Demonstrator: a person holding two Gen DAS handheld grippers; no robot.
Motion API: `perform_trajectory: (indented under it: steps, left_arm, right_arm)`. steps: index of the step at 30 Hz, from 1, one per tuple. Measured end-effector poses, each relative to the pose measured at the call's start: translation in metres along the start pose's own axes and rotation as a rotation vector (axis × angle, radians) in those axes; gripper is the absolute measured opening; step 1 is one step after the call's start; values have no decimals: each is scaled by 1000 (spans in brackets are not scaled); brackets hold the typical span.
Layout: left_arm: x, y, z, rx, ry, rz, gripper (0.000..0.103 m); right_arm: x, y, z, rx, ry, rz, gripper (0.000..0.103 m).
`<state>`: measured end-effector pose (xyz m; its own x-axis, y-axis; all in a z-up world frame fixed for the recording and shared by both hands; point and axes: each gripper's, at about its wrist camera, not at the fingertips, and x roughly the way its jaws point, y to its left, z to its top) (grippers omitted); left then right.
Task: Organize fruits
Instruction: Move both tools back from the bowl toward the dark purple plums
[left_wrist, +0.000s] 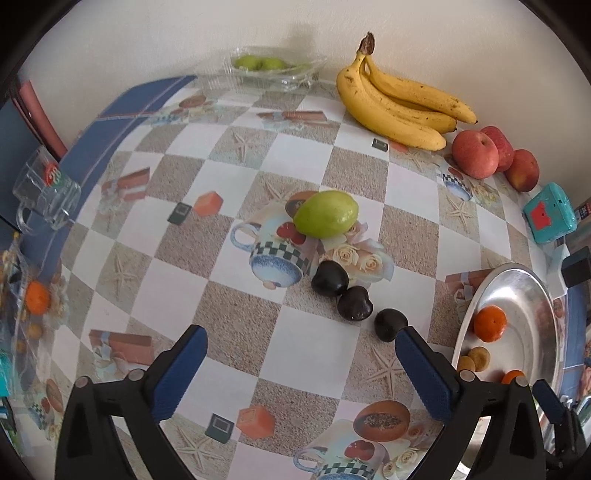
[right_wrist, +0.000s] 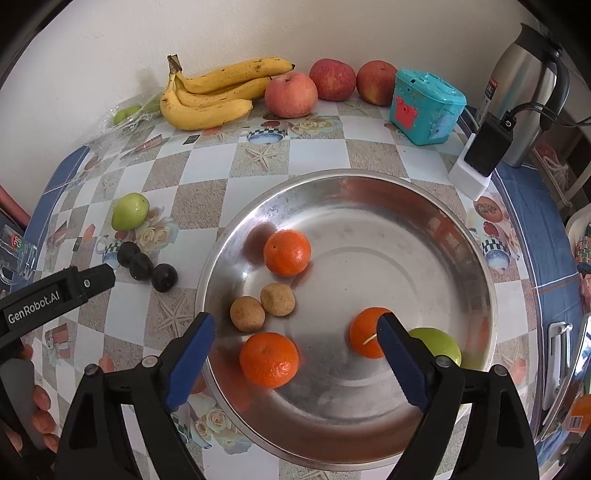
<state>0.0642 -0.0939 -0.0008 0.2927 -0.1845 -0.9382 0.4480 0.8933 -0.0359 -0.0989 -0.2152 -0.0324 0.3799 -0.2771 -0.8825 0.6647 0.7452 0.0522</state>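
Your left tongs (left_wrist: 301, 338) gape wide, empty, three dark plums (left_wrist: 354, 303) at their one o'clock; your right tongs (right_wrist: 295, 326) stand open over the metal bowl (right_wrist: 476, 266), holding nothing, an orange (right_wrist: 269, 359) between the tips

Left gripper (left_wrist: 301, 334), black frame, blue ribbed pads, silver pins, white "GenRobot.AI" lettering, right gripper (right_wrist: 297, 321) alike

Checkered table (left_wrist: 303, 166); bananas (left_wrist: 391, 107); apples (left_wrist: 476, 153); steel bowl (right_wrist: 465, 236)

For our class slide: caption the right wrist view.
Open right claw above steel bowl holding three oranges.
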Motion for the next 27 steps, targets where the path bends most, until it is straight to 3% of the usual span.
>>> perform_trajectory:
  steps: [9, 27]
  left_arm:
    - [-11, 1, 6, 30, -57, 11, 103]
    - [-23, 26, 21, 52, -131, -5, 103]
  right_arm:
    - [-6, 1, 1, 27, -45, 22, 90]
    - [12, 30, 1, -37, 4, 26, 90]
